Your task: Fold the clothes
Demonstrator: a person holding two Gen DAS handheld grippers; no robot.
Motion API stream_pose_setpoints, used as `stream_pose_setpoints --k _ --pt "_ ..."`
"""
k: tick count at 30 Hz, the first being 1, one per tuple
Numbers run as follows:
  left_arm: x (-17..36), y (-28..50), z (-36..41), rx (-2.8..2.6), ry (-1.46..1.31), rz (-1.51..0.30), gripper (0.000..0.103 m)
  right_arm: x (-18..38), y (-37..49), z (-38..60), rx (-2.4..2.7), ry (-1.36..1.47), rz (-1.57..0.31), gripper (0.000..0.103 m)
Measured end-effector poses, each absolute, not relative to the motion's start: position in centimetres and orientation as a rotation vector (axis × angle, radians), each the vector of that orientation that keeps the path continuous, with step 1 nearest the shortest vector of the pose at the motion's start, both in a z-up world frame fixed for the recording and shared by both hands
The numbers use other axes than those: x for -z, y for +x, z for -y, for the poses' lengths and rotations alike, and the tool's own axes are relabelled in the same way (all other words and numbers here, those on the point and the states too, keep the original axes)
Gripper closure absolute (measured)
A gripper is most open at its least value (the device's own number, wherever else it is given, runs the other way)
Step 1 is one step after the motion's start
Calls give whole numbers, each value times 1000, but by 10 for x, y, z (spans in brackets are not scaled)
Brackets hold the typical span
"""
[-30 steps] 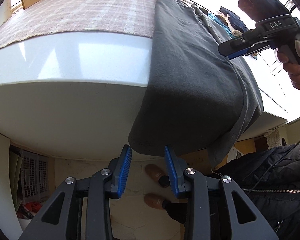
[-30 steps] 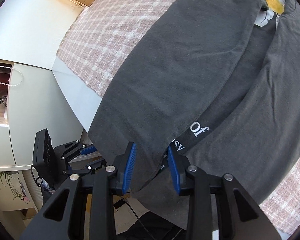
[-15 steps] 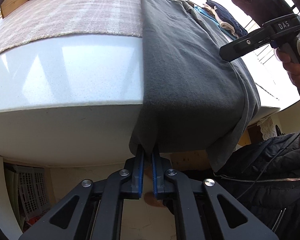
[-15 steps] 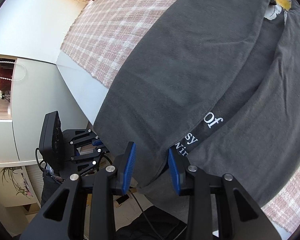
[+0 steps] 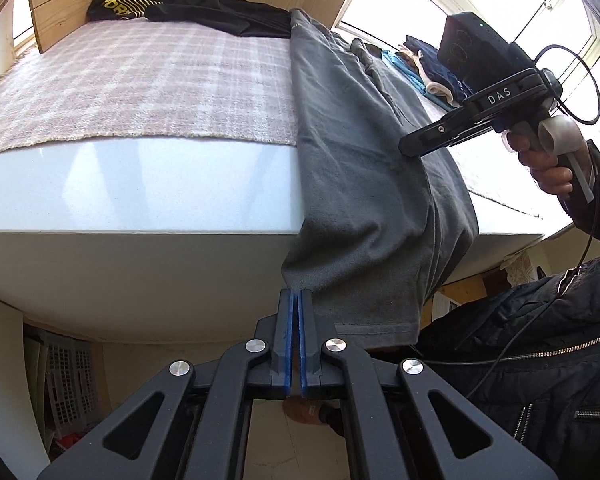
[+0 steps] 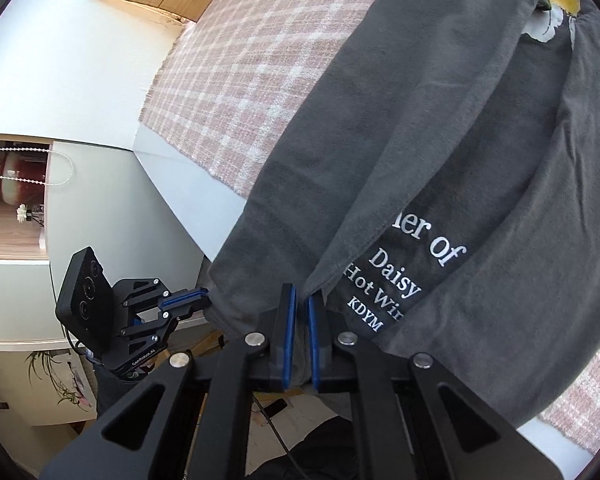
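Observation:
A grey T-shirt [image 5: 360, 184] with white lettering [image 6: 396, 280] lies lengthwise on a pink plaid blanket [image 5: 140, 88], its lower end hanging over the white bed edge [image 5: 140, 184]. My left gripper [image 5: 298, 294] pinches the hem's hanging left corner, its jaws closing the last bit with cloth between the pads. In the right wrist view the left gripper [image 6: 198, 300] grips that same corner. My right gripper [image 6: 300, 298] is closing on the folded edge at the hem, with grey fabric between its blue pads. The left wrist view shows the right gripper [image 5: 410, 148] against the shirt.
A black garment [image 5: 188, 4] lies at the head of the bed, and a pile of clothes [image 5: 416, 72] sits by the window. A person in a black jacket [image 5: 540, 340] stands at the right. A plastic crate [image 5: 68, 380] is under the bed.
My left jaws shut on the shirt's corner and the gripper rose with it. My right jaws, apart around the hem fold before, have come together on the fabric.

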State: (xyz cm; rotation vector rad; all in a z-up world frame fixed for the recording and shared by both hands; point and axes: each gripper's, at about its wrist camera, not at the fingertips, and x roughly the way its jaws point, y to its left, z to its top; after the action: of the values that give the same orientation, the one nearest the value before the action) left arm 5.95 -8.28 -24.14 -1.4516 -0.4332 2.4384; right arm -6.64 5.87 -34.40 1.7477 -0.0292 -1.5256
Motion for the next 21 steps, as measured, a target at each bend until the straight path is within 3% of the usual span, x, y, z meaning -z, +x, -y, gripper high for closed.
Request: stream_pose_setpoints --k 8,13,17,18,21 --pt "259 65 75 -2420 -1502 444 102 347 -61 -72 1486 1887 -185 90" --pt "262 67 91 -2433 -1516 516 103 307 -49 -51 1599 1670 -432 89" --pt "258 66 86 -2454 -1479 532 103 310 -27 -4 1502 1460 -559 90" --pt "258 66 85 -2458 -1472 534 103 315 -21 7 1501 1419 -631 96" --pt "257 74 84 -2468 -1453 554 103 328 -9 26 1503 1328 -775 99"
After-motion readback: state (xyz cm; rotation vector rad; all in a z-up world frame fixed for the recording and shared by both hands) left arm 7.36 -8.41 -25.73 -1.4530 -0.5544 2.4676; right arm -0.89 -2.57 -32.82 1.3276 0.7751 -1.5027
